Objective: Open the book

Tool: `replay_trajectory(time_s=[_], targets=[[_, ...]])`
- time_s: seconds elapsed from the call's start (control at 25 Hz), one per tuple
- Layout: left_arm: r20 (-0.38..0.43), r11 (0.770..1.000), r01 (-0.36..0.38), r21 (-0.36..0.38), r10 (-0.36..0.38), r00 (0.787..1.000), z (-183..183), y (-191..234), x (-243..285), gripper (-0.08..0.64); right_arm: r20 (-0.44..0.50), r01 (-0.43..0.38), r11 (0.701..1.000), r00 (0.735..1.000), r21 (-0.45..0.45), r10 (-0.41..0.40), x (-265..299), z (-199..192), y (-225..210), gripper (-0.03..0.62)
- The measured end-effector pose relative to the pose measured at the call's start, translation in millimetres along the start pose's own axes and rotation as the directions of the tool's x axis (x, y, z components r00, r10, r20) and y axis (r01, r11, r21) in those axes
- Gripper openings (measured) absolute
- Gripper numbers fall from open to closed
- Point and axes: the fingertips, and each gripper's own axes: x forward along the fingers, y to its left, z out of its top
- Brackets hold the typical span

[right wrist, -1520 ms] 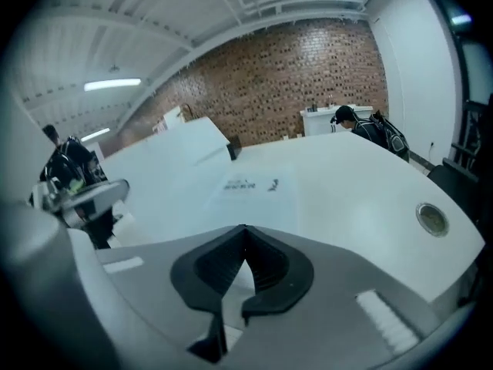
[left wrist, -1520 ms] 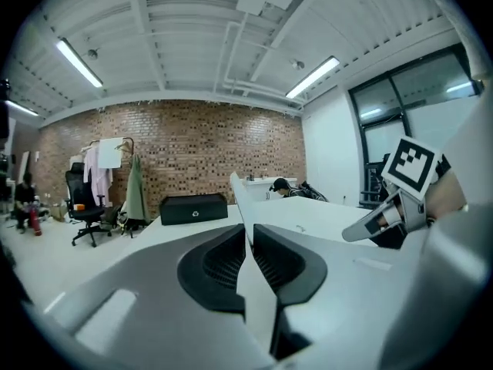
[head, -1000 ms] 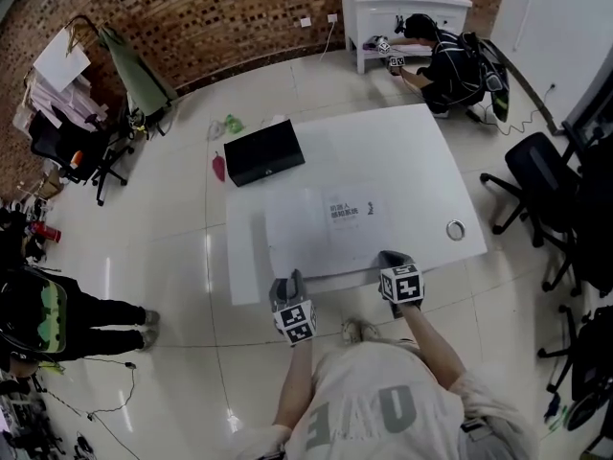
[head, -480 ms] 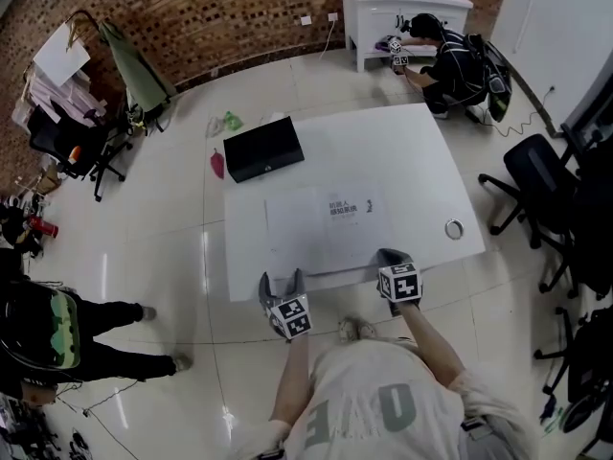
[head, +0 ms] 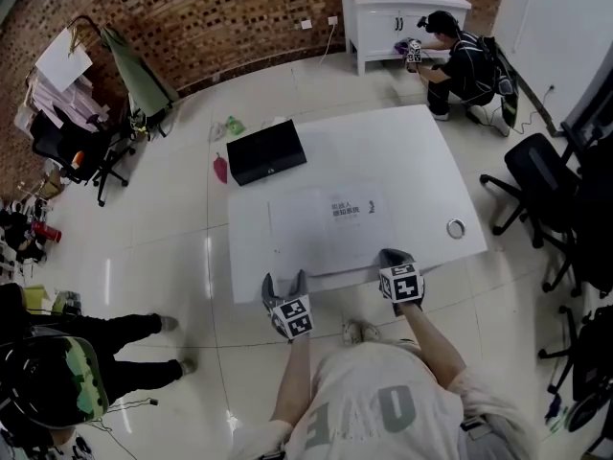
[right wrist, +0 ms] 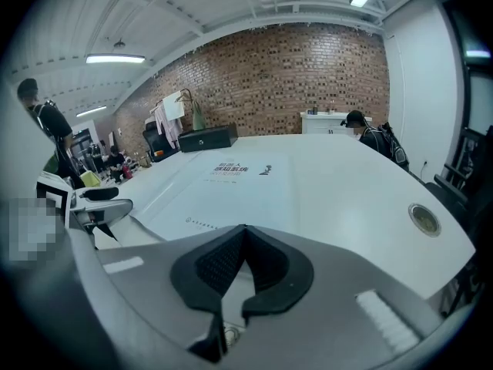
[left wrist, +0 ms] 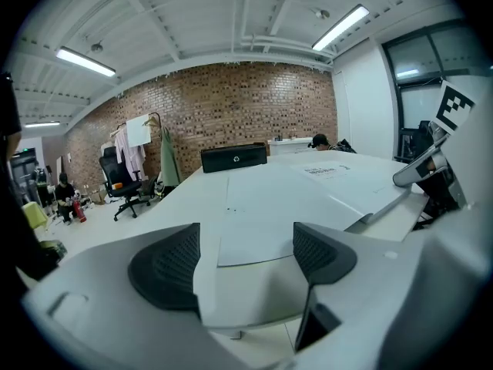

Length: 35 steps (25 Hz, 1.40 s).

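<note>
Pre-grasp step. Book (head: 326,223) is closed, flat on the table (head: 421,151), mid near edge. Left gripper (head: 283,281) at that edge, jaws opening wide, holding nothing. Right gripper (head: 391,257) fully closed there; cover pinch unconfirmed. Next: catch the cover edge, lift.

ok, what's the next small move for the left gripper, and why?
Probably ease the left gripper slightly forward, so the book's near edge sits deeper between its jaws before any closing. Those jaws are opening, and the book's corner shows between them untouched. The book lies flat and closed, and the right gripper is shut by the same edge.
</note>
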Motion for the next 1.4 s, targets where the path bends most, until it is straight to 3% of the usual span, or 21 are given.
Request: replay_trajectory(time_s=[0.08, 0.12, 0.16, 0.2, 0.4, 0.56, 0.64, 0.92, 1.04, 1.2, 1.4], targets=[[0.01, 0.999, 0.029, -0.046, -0.029, 1.0, 2.7, 1.3, -6.0, 0.356, -0.008, -0.003, 0.999, 1.0, 0.04, 0.003, -5.4, 1.3, -0.9, 0.003], [0.041, 0.993, 0.062, -0.096, -0.058, 0.997, 7.8, 2.6, -13.1, 0.285, 0.007, -0.004, 0.998, 1.0, 0.06, 0.004, -12.9, 5.3, -0.1, 0.004], [0.09, 0.984, 0.105, -0.147, -0.092, 0.992, 16.8, 3.8, -21.9, 0.095, 0.039, -0.011, 0.997, 0.999, 0.072, 0.009, -23.0, 12.3, 2.1, 0.005], [0.142, 0.972, 0.149, -0.18, -0.125, 0.982, 28.5, 4.2, -30.6, 0.013, 0.076, -0.024, 0.997, 0.997, 0.08, 0.018, -33.9, 20.5, 5.5, 0.005], [0.338, 0.963, 0.24, -0.122, -0.188, 0.922, 92.5, -3.1, -75.7, 0.012, 0.192, -0.101, 0.984, 0.979, 0.149, 0.071, -88.5, 40.3, 29.0, 0.005], [0.435, 0.952, 0.278, -0.125, -0.199, 0.878, 124.9, -7.7, -109.3, 0.012, 0.256, -0.155, 0.975, 0.96, 0.157, 0.111, -120.6, 43.3, 52.5, 0.005], [0.458, 0.954, 0.274, -0.118, -0.192, 0.868, 127.0, -8.8, -127.1, 0.013, 0.279, -0.171, 0.974, 0.952, 0.148, 0.125, -135.0, 40.5, 59.6, 0.005], [0.465, 0.963, 0.248, -0.108, -0.172, 0.868, 93.2, -9.7, -204.5, 0.014, 0.353, -0.185, 0.974, 0.927, 0.132, 0.128, -207.4, -4.2, 76.2, 0.005], [0.482, 0.965, 0.24, -0.102, -0.163, 0.861, 64.1, -24.6, -262.6, 0.014, 0.365, -0.182, 0.974, 0.923, 0.131, 0.124, -256.9, -61.0, 80.7, 0.005], [0.518, 0.947, 0.282, -0.152, -0.167, 0.839, 18.8, -68.5, -353.4, 0.014, 0.389, -0.19, 0.971, 0.913, 0.145, 0.12, -332.1, -142.4, 78.3, 0.005], [0.514, 0.931, 0.334, -0.144, -0.218, 0.829, -36.1, -123.6, -466.4, 0.014, 0.423, -0.231, 0.965, 0.892, 0.126, 0.158, -431.6, -215.6, 101.4, 0.005]])
